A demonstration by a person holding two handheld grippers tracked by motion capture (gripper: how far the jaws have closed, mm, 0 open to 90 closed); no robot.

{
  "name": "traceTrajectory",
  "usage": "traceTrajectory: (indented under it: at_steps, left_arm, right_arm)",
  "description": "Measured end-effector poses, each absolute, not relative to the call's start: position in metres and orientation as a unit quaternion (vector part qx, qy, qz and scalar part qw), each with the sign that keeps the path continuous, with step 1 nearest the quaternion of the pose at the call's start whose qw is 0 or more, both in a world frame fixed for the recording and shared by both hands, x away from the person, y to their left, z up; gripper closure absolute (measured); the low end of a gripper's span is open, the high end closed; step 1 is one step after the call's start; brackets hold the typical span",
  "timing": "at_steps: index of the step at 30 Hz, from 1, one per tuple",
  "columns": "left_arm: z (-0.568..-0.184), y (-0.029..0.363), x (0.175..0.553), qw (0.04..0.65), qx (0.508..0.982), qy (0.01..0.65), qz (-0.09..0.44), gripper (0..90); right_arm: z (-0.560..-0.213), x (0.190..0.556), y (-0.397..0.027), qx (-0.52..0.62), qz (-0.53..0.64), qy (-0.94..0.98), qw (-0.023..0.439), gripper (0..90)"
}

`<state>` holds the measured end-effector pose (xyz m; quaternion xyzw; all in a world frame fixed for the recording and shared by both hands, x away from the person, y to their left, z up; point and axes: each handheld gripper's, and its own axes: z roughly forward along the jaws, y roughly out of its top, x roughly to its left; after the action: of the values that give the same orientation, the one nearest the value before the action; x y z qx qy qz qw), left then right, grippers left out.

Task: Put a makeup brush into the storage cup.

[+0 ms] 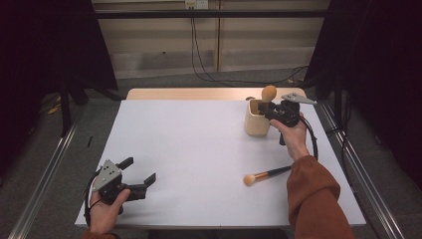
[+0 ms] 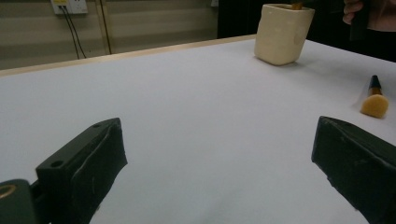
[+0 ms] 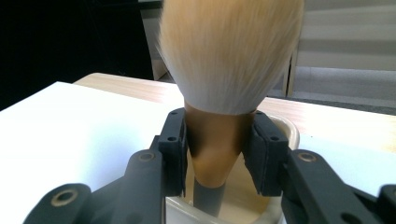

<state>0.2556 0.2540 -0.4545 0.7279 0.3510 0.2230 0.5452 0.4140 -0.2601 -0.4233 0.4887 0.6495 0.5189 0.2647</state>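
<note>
Right gripper [image 1: 267, 108] sits at the 1 o'clock corner of the white table [image 1: 199, 149], jaws pinching the tan collar of a large makeup brush [image 3: 219, 140] just under its bristle head. The brush stands upright, handle down inside the cream cup [image 1: 257, 122]; in the right gripper view the grey handle dips below the cup's rim, so the brush looks partly lowered but not let go. A second brush [image 1: 263, 175] lies flat on the table at about 5 o'clock, bristles pointing toward the middle, well apart from the cup and untouched. Left gripper [image 1: 137, 174] rests at 7 o'clock — jaws spread wide, nothing between them. Judgement: one brush nearly stowed, release pending; the second brush left to fetch and place.
</note>
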Motion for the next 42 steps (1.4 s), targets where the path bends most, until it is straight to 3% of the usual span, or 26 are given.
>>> traceTrajectory:
  at_steps: [3, 13, 22, 27, 35, 42]
  left_arm:
    - [-0.455, 0.254, 0.256, 0.545, 0.730, 0.348, 0.223, 2.7]
    - [-0.454, 0.253, 0.255, 0.545, 0.730, 0.346, 0.224, 2.7]
    - [-0.454, 0.253, 0.255, 0.555, 0.721, 0.353, 0.220, 2.6]
    - [-0.454, 0.253, 0.255, 0.555, 0.721, 0.351, 0.220, 2.6]
    - [-0.454, 0.253, 0.255, 0.554, 0.721, 0.353, 0.218, 2.6]
    - [-0.454, 0.254, 0.254, 0.554, 0.720, 0.354, 0.221, 2.6]
  right_arm:
    - [-0.424, 0.414, -0.261, 0.494, 0.519, 0.646, 0.264, 61.8]
    - [-0.426, 0.407, -0.272, 0.518, 0.517, 0.627, 0.267, 26.2]
    - [-0.424, 0.398, -0.274, 0.510, 0.527, 0.625, 0.266, 5.6]
    - [-0.422, 0.387, -0.273, 0.497, 0.539, 0.626, 0.264, 0.2]
    - [-0.423, 0.370, -0.271, 0.493, 0.560, 0.617, 0.250, 0.5]
    - [-0.423, 0.352, -0.265, 0.467, 0.569, 0.622, 0.266, 0.0]
